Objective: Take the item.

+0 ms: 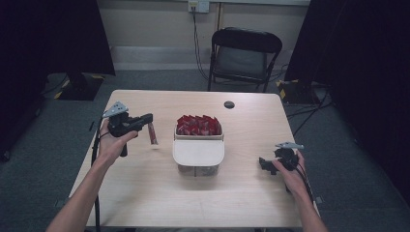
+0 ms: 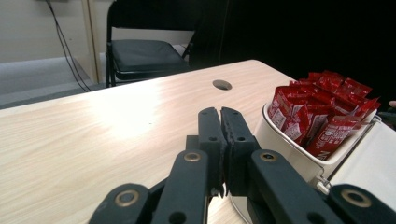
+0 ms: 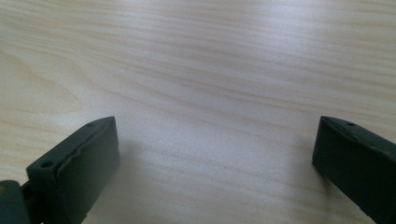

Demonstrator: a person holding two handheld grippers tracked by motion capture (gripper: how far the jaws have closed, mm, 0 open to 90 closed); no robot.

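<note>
- Left gripper [image 1: 151,129], left of the bin [image 1: 198,155]: jaws pinching one red packet [image 1: 153,134] that hangs above the table [image 1: 145,193].
- Right gripper [image 1: 265,165], right of the bin: jaws spread over bare wood.
- Bin mid-table, its far half packed with packets [image 1: 198,125]; open room toward every edge.

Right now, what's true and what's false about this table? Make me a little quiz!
1. The left fingers pinch a red packet. True.
2. The right fingers are shut. False: they stand wide open over bare table.
3. The bin holds red packets. True.
4. The chair sits on the table. False: it stands on the floor behind it.
</note>
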